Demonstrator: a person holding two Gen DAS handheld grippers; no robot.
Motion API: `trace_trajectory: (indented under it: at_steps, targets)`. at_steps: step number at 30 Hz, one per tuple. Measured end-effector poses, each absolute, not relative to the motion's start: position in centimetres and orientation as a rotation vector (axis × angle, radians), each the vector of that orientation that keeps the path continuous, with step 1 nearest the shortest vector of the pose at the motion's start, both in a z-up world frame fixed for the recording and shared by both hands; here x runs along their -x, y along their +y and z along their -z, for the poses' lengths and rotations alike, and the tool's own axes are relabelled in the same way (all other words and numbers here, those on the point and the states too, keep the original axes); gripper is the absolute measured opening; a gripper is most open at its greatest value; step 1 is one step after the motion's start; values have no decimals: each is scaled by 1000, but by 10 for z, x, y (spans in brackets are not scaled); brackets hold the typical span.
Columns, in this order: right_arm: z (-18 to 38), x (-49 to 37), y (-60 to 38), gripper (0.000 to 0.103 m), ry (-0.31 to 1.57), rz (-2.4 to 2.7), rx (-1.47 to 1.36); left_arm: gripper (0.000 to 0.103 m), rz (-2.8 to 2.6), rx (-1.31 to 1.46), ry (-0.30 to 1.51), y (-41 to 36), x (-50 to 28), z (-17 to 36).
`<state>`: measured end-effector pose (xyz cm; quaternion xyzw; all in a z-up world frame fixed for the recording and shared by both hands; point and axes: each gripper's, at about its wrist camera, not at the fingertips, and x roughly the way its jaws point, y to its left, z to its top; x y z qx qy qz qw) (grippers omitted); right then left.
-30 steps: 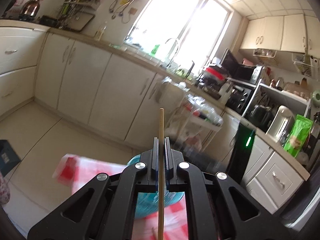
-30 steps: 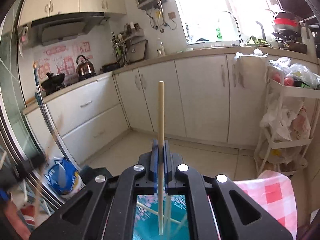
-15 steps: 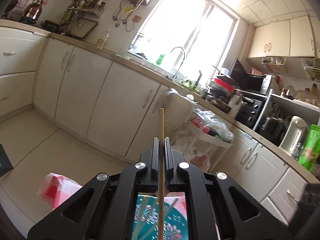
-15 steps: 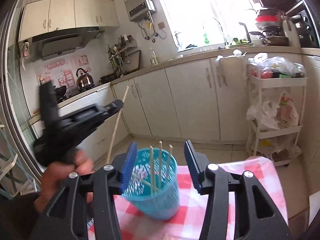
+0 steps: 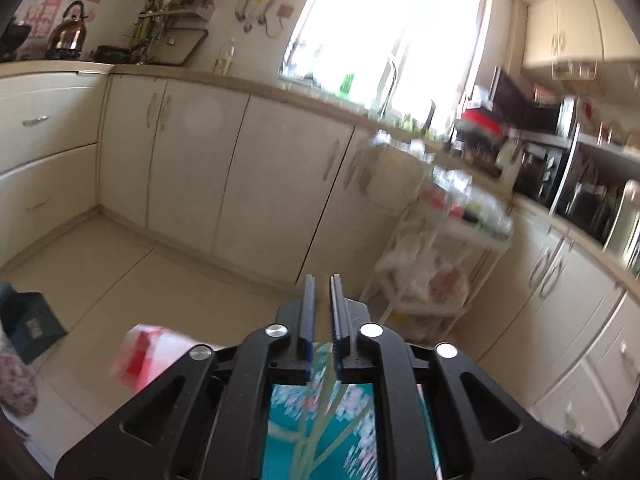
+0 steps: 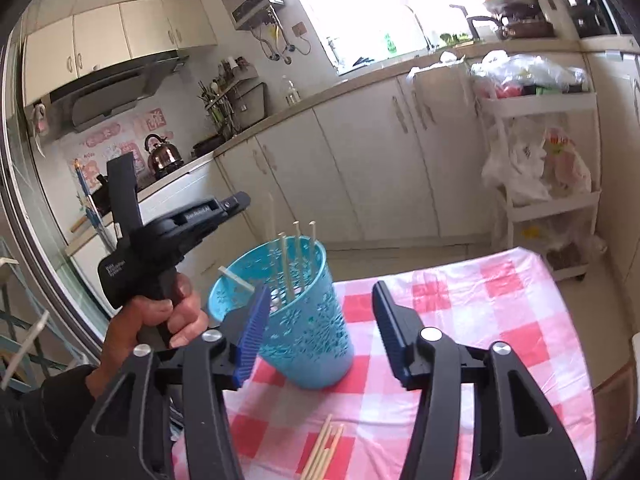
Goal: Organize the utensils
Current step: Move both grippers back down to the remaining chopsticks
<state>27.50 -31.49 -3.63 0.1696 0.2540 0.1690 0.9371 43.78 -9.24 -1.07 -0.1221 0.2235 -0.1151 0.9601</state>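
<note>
The left tongs [image 5: 322, 312] hang over the blue cup [image 6: 298, 320], their jaws a narrow slit apart and just opening, with nothing between the tips; in the right view a pale chopstick [image 6: 271, 216] stands just in front of them above the cup rim, and whether it still touches the pads I cannot tell. A hand [image 6: 160, 316] grips the left tool's handle to the left of the cup. The right tongs [image 6: 316, 320] are about half open, having just been widening, and hold nothing; the cup shows between the two jaws but farther off, untouched. The cup stands upright on the red-and-white checked cloth [image 6: 500, 304] covering the surface, near its left edge. Several chopsticks [image 6: 298, 256] stand inside it, leaning against the far wall, and one lies tilted across the rim at the left. More chopsticks [image 6: 324, 452] lie in a loose bundle on the cloth nearer the camera, between the right tool's arms, apart from the cup
</note>
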Motion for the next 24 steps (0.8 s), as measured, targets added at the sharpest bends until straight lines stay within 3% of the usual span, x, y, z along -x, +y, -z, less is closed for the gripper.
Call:
trace_trajectory:
  at_steps: [2,9,14,16,20,24]
  targets:
    - [41,-271,-310,54,541,-368,-348,25,208,204,476,-91,-428,13]
    - [57,-249,-304,55,643,-385,-362,47,125,185,527,-63,-370,18]
    - [83,-227,-293,55,763,-378,-342,73,85,188,579,-37,-301,29]
    - [104,-217,-283,54,840,-395,-322,76,84,181,641,-31,-278,47]
    - [142,-204,-260,38,968,-412,-238,76,105,144,799,-39,-252,98]
    - [160,-200,-246,34,1015,-405,-179,76,164,115,869,-67,-244,128]
